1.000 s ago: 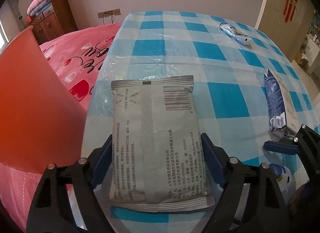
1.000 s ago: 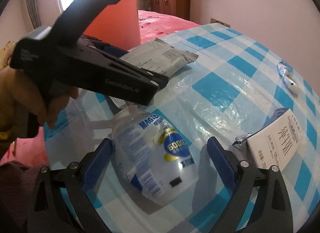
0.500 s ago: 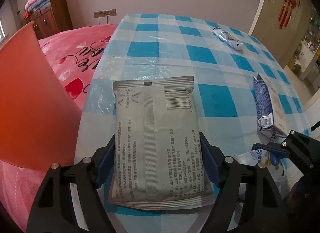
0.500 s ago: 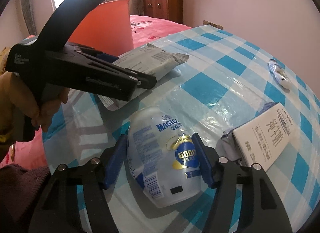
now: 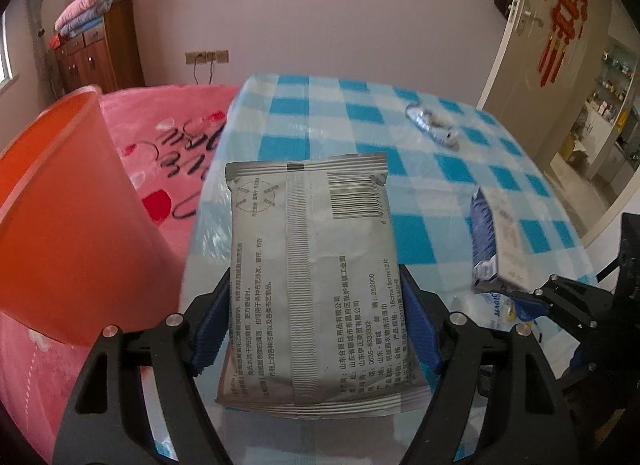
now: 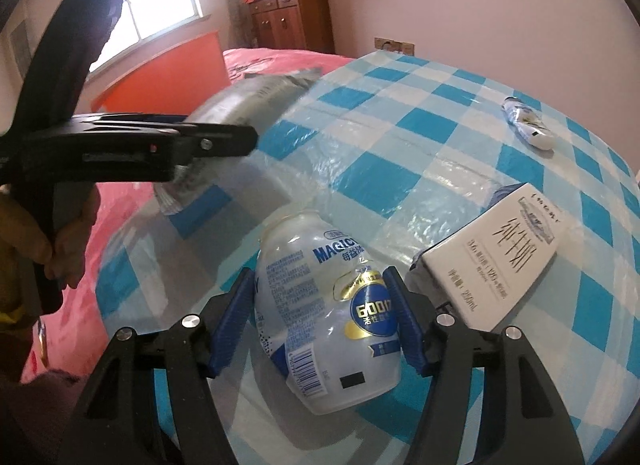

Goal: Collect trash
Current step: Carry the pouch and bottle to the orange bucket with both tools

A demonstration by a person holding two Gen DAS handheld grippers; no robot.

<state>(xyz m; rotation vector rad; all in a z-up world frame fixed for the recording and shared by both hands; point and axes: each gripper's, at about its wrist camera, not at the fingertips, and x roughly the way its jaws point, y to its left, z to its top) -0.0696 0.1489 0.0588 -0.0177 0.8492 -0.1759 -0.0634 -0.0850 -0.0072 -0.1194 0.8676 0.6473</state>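
- Two grippers, each gripping one item: your left gripper (image 5: 314, 325) clamps its blue pads against the long sides of the grey wipes packet (image 5: 310, 265); your right gripper (image 6: 326, 321) has just closed and squeezes the clear plastic bottle (image 6: 324, 305).
- The packet tilts clear of the table (image 5: 360, 125), its far end toward 12 o'clock, close to the table's 9 o'clock edge.
- Beyond that edge, at 9 o'clock in the left view, stands one orange bin (image 5: 60, 205), smooth-walled, against the pink bedspread (image 5: 168, 137).
- In the right view, open checked cloth runs from the bottle toward 12 o'clock.
- One milk carton (image 6: 496, 253), boxy and matte white, lies just beside the right finger at 2 o'clock.
- One small crumpled tube (image 6: 526, 127) lies well apart at 1 o'clock, near the far edge.
- The tablecloth is glossy, wrinkled film over blue-and-white squares; the bottle is dented, with a blue label.
- Count of trash pieces: four – packet, bottle, carton, tube.
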